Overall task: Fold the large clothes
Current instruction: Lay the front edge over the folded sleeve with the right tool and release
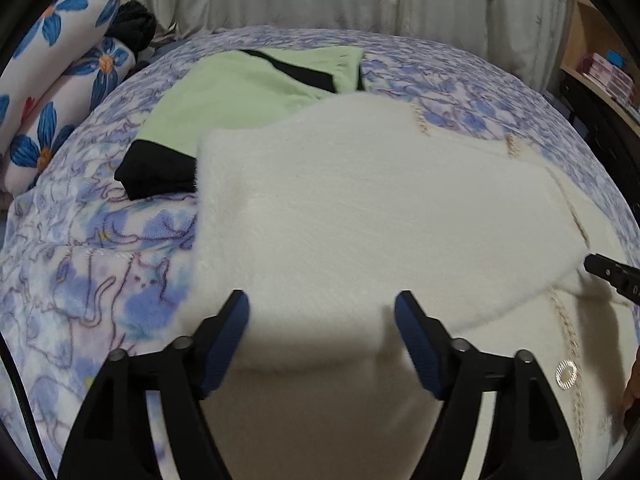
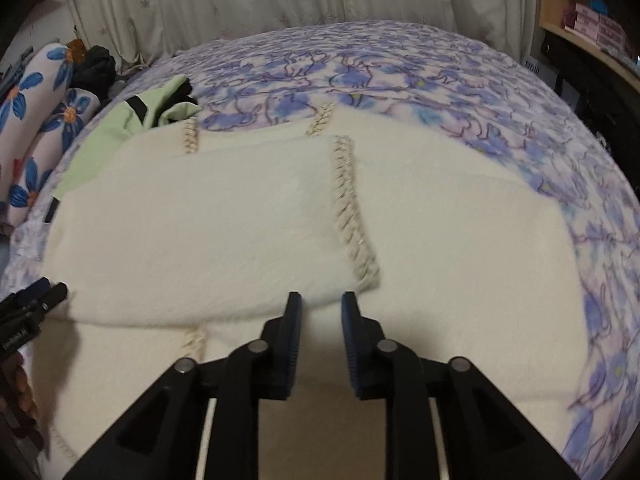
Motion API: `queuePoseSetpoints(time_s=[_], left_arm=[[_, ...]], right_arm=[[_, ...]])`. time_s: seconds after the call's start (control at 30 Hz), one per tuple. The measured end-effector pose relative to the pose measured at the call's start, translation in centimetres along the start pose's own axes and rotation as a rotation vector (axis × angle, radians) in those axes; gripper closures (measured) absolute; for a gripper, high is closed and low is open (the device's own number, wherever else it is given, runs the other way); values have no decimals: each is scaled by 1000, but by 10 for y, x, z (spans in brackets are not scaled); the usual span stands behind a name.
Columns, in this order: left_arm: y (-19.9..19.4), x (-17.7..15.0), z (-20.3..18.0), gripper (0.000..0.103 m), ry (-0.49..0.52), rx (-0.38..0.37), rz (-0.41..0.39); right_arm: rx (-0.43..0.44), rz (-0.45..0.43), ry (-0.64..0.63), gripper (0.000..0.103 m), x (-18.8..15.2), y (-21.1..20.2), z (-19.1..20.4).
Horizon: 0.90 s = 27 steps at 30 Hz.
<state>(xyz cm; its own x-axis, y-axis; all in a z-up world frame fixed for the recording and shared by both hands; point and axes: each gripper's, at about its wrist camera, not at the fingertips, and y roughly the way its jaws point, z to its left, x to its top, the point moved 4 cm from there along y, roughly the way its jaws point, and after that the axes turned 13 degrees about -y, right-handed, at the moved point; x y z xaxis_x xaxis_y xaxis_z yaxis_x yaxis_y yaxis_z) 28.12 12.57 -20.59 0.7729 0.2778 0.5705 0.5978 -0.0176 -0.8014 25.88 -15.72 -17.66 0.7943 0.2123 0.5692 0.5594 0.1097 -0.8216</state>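
The fluffy sweater is white, the bed cover has blue flowers, and the shirt is green and black.

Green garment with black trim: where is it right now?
The green garment lies on the floral bedspread at the far left in both wrist views, partly under the far edge of the white fuzzy sweater, near the flower-print pillows.

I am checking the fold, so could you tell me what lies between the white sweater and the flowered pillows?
In the left wrist view, a green garment with black cuffs lies between the white sweater and flowered pillows, on the blanket.
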Motion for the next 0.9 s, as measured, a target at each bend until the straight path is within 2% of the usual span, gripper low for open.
queuePoseSetpoints(time_s=[0.07, 0.23, 0.4, 0.53, 0.6, 0.63, 0.9], left_arm=[[-12, -8, -5, 26, 18, -10, -6], [-42, -23, -8, 15, -2, -39, 0], [-75, -29, -11, 14, -19, -51, -7], [-98, -29, -10, 12, -35, -64, -18], [-107, -30, -10, 3, -49, -77, -19], [-110, -31, -10, 2, -55, -79, -16], [-123, -59, -9, 2, -70, -51, 16]], right_arm=[[5, -1, 18, 68, -5, -7, 1], [39, -2, 70, 68, -25, -29, 4], [57, -17, 125, 68, -40, -52, 6], [44, -34, 164, 68, -49, -73, 6], [27, -33, 164, 68, -52, -80, 5], [13, -29, 162, 68, -55, -84, 5], [-22, -7, 141, 68, -86, -104, 7]])
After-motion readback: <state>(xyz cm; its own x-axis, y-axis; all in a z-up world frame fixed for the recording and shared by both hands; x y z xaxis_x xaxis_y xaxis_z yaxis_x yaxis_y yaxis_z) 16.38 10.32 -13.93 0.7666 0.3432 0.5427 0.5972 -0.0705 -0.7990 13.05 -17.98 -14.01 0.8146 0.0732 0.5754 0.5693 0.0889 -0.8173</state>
